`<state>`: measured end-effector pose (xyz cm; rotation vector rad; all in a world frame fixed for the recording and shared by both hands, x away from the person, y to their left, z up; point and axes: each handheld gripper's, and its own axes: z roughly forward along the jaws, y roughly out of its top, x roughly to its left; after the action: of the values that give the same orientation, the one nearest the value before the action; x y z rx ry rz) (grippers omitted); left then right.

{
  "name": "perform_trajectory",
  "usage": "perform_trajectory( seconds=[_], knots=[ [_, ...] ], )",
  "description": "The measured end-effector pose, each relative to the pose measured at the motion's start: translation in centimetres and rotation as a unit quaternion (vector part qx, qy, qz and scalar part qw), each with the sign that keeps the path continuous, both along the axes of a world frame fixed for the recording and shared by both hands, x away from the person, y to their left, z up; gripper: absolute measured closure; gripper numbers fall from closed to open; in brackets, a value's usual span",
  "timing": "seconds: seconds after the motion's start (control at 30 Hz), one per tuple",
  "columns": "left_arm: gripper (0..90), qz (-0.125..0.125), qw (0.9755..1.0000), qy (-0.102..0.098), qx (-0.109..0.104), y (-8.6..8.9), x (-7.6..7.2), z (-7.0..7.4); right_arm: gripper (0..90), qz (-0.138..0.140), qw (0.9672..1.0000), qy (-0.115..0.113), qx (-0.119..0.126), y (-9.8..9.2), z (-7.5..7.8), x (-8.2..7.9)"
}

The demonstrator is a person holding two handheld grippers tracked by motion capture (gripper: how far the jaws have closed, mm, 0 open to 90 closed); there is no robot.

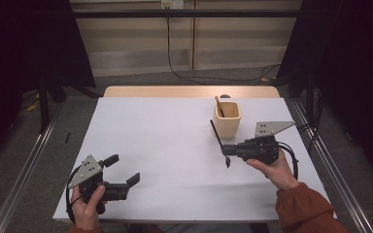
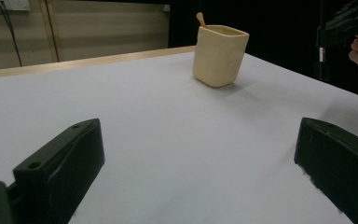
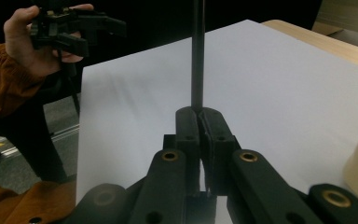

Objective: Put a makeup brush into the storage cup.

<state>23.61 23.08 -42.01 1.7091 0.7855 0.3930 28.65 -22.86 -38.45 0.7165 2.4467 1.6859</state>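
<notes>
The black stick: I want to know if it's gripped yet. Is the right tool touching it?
Touching. In the right gripper view the right tool has both jaws pressed together on the black stick, which rises straight out from between them.

pen (image 1: 218,141): thin, black, slanted above the table — clamped near its lower end
cup (image 1: 227,118): cream, upright — just behind the pen

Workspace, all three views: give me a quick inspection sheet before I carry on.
Surface: white table top, bare.
Job's things: thin black stick clamped in the right gripper; cream cup upright, a wooden stick inside.
Clutter: nothing seen.
Grippers: left gripper open, empty, near the table's front left; right shut on the stick.
Cables: one trails from each gripper; black cable on the floor behind.
Surroundings: dark curtains, metal rails.
</notes>
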Motion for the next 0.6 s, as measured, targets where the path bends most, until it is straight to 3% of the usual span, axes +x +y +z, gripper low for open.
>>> perform_trajectory(
  seconds=[0.33,0.6],
  knots=[
    [1.6,-0.006,0.9999,0.008,0.008,-0.6,0.6,0.4,86.3,0.035,0.9991,0.008,-0.023,1.1,0.3,0.4],
    [1.4,-0.039,0.9990,0.006,0.018,-1.4,0.9,0.8,86.3,0.065,0.9945,0.017,-0.080,2.3,0.7,0.8]
  ],
)
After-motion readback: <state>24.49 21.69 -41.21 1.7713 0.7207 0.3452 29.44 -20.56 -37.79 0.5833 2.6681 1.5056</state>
